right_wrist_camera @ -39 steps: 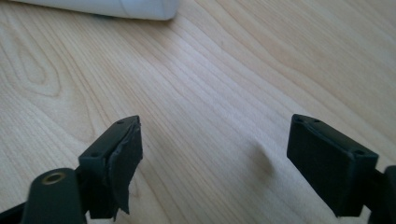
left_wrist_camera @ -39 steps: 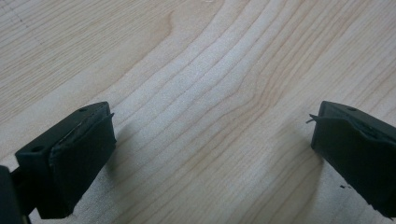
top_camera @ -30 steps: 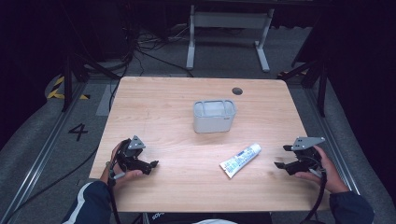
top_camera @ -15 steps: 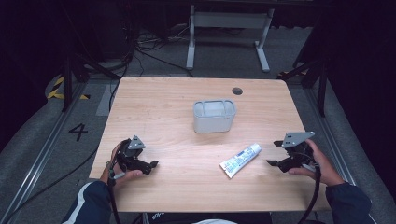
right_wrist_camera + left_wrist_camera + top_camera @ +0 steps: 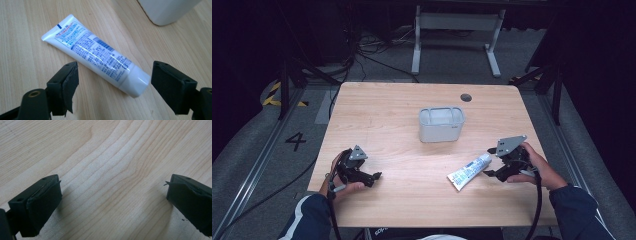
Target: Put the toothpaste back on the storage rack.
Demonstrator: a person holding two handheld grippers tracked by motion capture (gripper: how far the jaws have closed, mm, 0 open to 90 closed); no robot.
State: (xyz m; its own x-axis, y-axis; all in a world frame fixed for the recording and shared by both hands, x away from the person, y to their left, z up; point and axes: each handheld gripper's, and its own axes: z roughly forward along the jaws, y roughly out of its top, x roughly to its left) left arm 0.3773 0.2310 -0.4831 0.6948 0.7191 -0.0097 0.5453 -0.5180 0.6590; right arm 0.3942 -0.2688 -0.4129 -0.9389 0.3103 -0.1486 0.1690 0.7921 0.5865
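A pale wooden counter (image 5: 377, 115) carries a grey open-topped bin (image 5: 441, 124) near its middle and, well apart toward the person's right, a white toothpaste tube (image 5: 469, 171) lying flat. The left gripper (image 5: 373, 177) rests low over bare wood, jaws wide apart and empty. The right gripper (image 5: 113, 82) hangs just beside the tube's capped end with jaws spread wide and holding nothing, so this looks like the approach to a pick-up; the next move would call for lowering to straddle the tube and closing on it.
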